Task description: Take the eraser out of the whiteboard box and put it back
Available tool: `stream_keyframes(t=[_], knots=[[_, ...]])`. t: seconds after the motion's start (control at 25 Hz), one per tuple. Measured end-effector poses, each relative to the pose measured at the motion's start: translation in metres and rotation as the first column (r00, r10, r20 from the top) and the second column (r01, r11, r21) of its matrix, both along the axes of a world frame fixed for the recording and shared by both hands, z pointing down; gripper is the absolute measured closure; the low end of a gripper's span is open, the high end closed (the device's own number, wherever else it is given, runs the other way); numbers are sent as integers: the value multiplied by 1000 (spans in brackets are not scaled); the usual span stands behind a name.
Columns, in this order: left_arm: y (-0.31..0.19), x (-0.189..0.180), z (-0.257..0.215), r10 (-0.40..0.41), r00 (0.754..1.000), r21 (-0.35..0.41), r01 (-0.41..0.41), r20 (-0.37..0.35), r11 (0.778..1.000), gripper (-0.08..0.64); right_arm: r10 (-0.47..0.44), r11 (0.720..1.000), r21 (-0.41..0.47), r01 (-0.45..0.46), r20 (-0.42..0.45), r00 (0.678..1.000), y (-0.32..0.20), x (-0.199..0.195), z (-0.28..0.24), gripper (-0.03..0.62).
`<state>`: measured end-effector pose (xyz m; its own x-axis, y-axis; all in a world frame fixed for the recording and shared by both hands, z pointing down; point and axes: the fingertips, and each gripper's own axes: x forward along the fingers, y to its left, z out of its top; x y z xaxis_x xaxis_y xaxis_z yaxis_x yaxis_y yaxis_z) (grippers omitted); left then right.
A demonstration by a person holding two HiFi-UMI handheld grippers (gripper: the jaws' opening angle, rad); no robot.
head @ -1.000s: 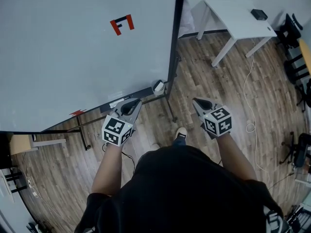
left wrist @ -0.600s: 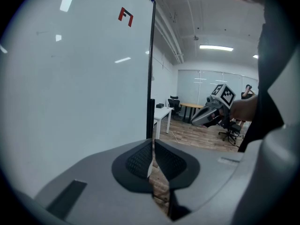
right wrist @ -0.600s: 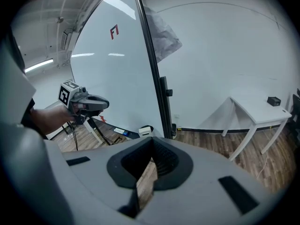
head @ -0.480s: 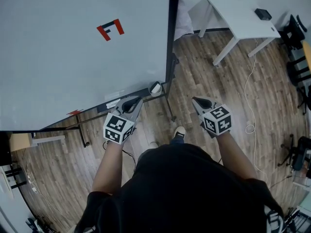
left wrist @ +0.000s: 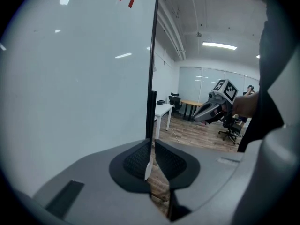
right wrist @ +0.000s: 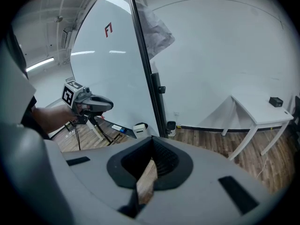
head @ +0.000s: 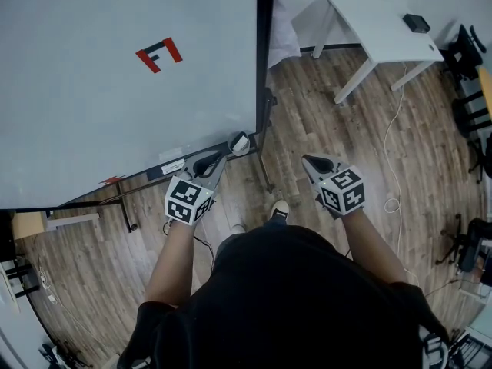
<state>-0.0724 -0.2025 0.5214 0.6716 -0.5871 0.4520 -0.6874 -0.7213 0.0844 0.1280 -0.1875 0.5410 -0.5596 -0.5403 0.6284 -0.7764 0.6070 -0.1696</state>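
Note:
A large whiteboard (head: 115, 91) with a red mark (head: 159, 54) stands at the left. A small white box (head: 241, 142) hangs at the right end of its tray (head: 154, 175). The box (right wrist: 140, 130) also shows in the right gripper view. I cannot make out the eraser inside. My left gripper (head: 221, 157) is shut and empty, its tip just left of the box and close to the tray. The right gripper (head: 306, 160) hovers over the wooden floor to the right of the board's frame, jaws together with nothing between them.
A white table (head: 377, 29) with a small black object (head: 416, 23) stands at the back right. A cable (head: 396, 129) runs over the floor and office chairs (head: 465, 60) line the right edge. The board's stand legs (head: 265, 177) reach between the grippers.
The left gripper has drawn nearer to the white box at the tray's end. The view has shifted, so the board sits further left. The right gripper has shifted slightly towards the board.

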Motion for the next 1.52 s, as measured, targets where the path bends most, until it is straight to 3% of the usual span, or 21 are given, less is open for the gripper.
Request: stream_keyframes(t=[0.32,0.76,1.52], knots=[[-16,12,9,-6,1000,-4,6,-5,1000,526,-11,1000,-3,11,-14,1000,-13,9,3,598],[-36,26,49,-1,1000,-82,2,8,997,472,-5,1000,-25,4,-28,1000,-23,25,14,598],[-58,44,97,-17,999,-128,24,51,991,402,-32,997,-76,29,-48,998,-27,40,40,598]])
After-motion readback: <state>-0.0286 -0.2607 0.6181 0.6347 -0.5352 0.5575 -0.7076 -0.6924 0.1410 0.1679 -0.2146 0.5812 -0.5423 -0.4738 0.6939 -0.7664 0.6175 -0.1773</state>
